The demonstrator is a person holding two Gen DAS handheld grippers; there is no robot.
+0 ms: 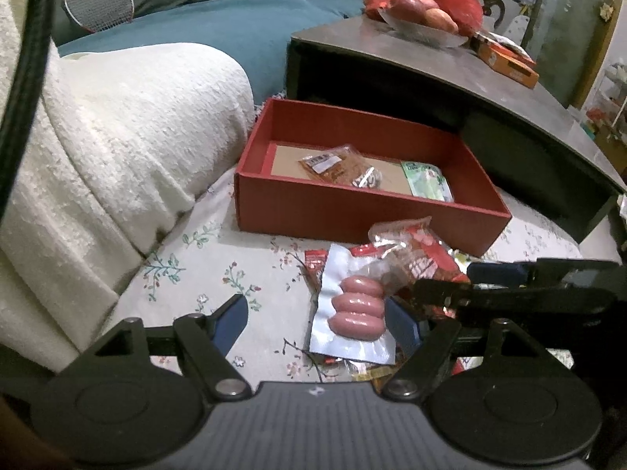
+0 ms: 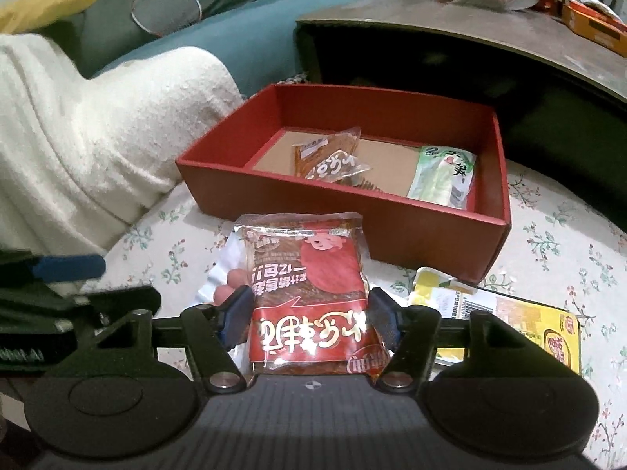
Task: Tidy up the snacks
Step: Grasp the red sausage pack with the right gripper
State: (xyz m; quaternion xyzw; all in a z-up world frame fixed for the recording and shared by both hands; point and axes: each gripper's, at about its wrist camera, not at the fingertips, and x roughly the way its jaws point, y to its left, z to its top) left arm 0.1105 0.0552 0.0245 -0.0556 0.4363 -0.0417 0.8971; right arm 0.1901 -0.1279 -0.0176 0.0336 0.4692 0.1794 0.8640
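From the left wrist, the left gripper point(image 1: 317, 323) hangs low over the floral cloth point(image 1: 203, 274) with its jaws spread wide and nothing between them; its right blue pad lies just beside a silver vacuum pack point(image 1: 354, 311) that shows three pink sausages side by side. Past it stands one red box point(image 1: 352, 211), open on top, holding two snack packets: an orange-brown packet point(image 1: 337, 166) toward the left and a green packet point(image 1: 427, 180) against the right wall. A red snack pack point(image 1: 407, 246) is raised between the sausages and the box front, with the right gripper's black body entering from the right edge. One dark table point(image 1: 450, 62) behind carries one glass dish of sweet potatoes point(image 1: 425, 19) and one orange carton point(image 1: 505, 60). From the right wrist, the right gripper point(image 2: 309, 315) has its jaws pinching the red snack pack point(image 2: 309, 286), one blue pad pressed on each side edge, the pack in front of the red box point(image 2: 431, 231). Inside lie the same two packets, the orange-brown packet point(image 2: 333, 158) and the green packet point(image 2: 443, 174), well apart. One yellow packet point(image 2: 521, 325) lies on the cloth to the right, and the sausages point(image 2: 231, 286) peek out to the left of the held pack.
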